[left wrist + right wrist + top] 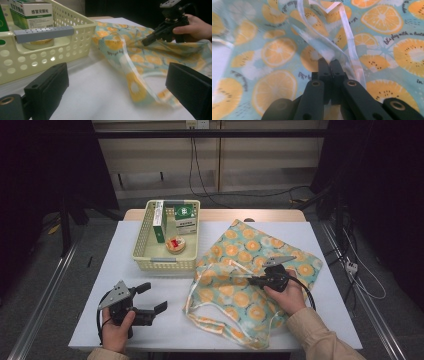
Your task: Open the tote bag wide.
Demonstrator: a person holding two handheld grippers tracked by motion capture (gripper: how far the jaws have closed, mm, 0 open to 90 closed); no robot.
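2 grippers over a white table [150, 320]. Left gripper [150, 299] sits low near the table's front edge, jaws wide apart, nothing between them. Ahead of it and to its left, a cream perforated basket [145, 255] holding 2 medicine boxes [184, 217] and a small round tin [175, 244]. Right gripper [252, 281] rests on an orange-slice print cloth bag [250, 265], jaws pressed together on a fold of the fabric beside its white strap [352, 42]. Bag lies spread just right of the basket, reaching past the right gripper on every side.
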